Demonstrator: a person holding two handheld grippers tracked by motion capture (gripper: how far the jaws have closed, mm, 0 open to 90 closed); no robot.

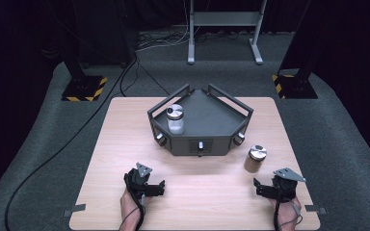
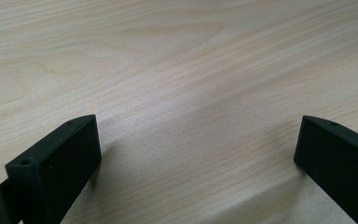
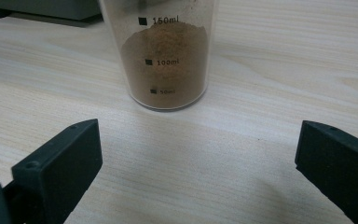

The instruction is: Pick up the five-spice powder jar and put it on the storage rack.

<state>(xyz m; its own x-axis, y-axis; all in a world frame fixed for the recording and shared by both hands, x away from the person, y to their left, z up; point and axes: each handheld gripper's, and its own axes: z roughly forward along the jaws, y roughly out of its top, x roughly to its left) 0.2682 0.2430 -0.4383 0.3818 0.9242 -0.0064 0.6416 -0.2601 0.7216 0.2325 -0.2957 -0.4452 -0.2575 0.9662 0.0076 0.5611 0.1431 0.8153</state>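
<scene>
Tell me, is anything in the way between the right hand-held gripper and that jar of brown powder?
Nothing visible. The right hand-held gripper is open, with bare table between it and the brown powder jar, which stands upright just ahead.
</scene>
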